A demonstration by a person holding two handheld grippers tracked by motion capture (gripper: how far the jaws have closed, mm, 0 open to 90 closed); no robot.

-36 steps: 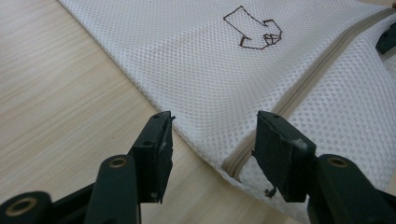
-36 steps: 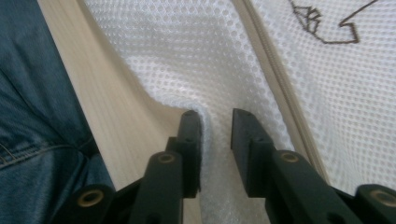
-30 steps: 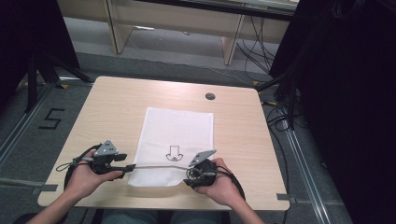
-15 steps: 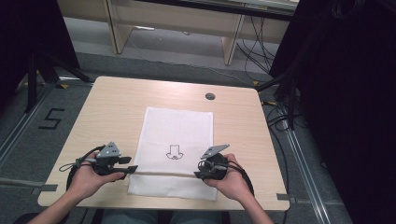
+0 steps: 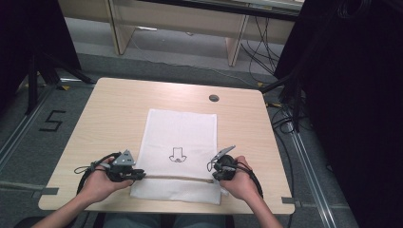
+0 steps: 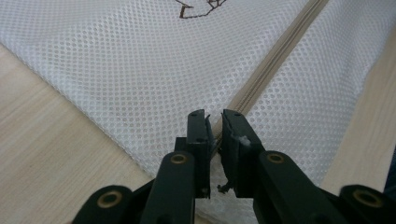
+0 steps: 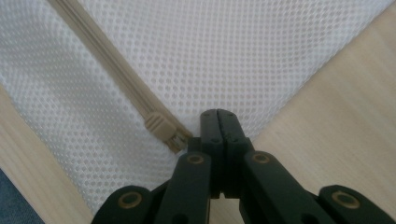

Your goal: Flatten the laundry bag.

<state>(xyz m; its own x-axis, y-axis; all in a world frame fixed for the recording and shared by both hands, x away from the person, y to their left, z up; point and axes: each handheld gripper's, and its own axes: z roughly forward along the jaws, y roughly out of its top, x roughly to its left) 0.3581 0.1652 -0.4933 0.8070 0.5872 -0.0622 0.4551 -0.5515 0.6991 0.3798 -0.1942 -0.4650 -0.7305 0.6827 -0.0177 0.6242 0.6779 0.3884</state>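
A white mesh bag (image 5: 180,137) lies flat on the wooden table (image 5: 119,109), with a beige zipper (image 5: 176,177) running across its near end. My left gripper (image 5: 141,175) is at the zipper's left end. Its jaws have just been closing and now pinch the zipper end (image 6: 243,100) and mesh in the narrow gap of the left gripper (image 6: 215,119). My right gripper (image 5: 211,168) is at the bag's right edge. Its jaws have just been closing too. The right gripper (image 7: 217,114) is fully shut, with the zipper slider (image 7: 161,127) just beside its left jaw. Whether it pinches any mesh I cannot tell.
A small dark drawing (image 5: 177,154) is printed on the bag's middle. A round cable hole (image 5: 214,98) sits at the table's far right. Bare tabletop lies to the left, right and far side of the bag. Both hands rest near the front edge.
The right hand has slid right, from the bag's lower middle to its right edge. The left hand has shifted slightly right, up to the bag's left edge.
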